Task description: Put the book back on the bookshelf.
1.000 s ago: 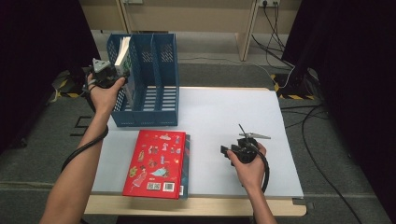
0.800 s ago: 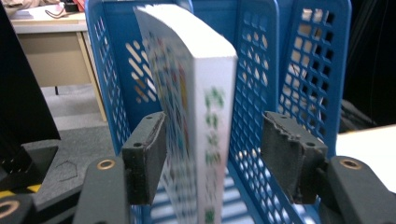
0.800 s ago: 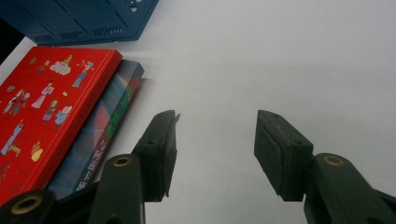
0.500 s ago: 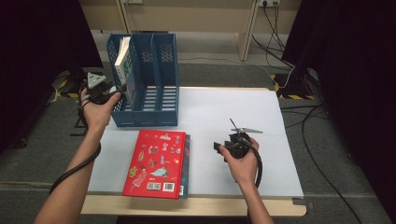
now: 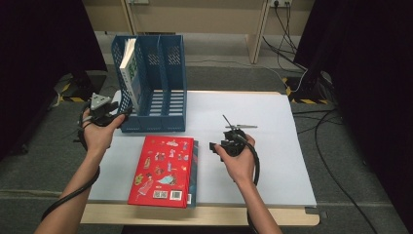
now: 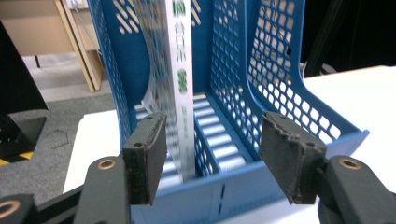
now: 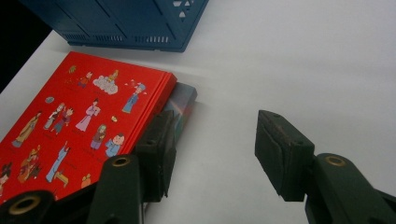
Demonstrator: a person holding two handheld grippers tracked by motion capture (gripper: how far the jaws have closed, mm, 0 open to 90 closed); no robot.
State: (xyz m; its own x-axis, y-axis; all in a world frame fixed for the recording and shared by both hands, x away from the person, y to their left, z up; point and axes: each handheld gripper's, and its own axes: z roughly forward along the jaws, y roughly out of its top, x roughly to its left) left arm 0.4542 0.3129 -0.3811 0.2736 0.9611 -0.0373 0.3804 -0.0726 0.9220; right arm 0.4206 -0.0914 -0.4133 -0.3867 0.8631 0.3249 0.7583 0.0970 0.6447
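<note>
We see the left hand-held gripper point(image 5: 113, 116) at the bench's left edge, just beside the front left corner of the blue file rack point(image 5: 160, 105). Its jaws stand well apart with nothing clamped between them. In the left gripper view they frame the rack's point(image 6: 280, 93) low front wall; neither pad touches it. A white book point(image 6: 180, 70) with green print stands upright in the leftmost compartment, leaning a little; from above we find the same book point(image 5: 129, 73) rising past the rack's top edge.

The right hand-held gripper point(image 5: 229, 140) sits over bare bench point(image 5: 272, 146), right of the red book point(image 5: 163, 170). Jaws wide, empty. In the right gripper view its left pad point(image 7: 161, 149) hangs beside the red book's point(image 7: 84, 121) edge; touching or not, we cannot tell. The right pad is over white bench top.

The red book lies flat, cover up, near the bench's front edge, in front of the rack and apart from it. A second, darker book point(image 7: 184, 105) shows beneath it, its edge sticking out on the right side.
</note>
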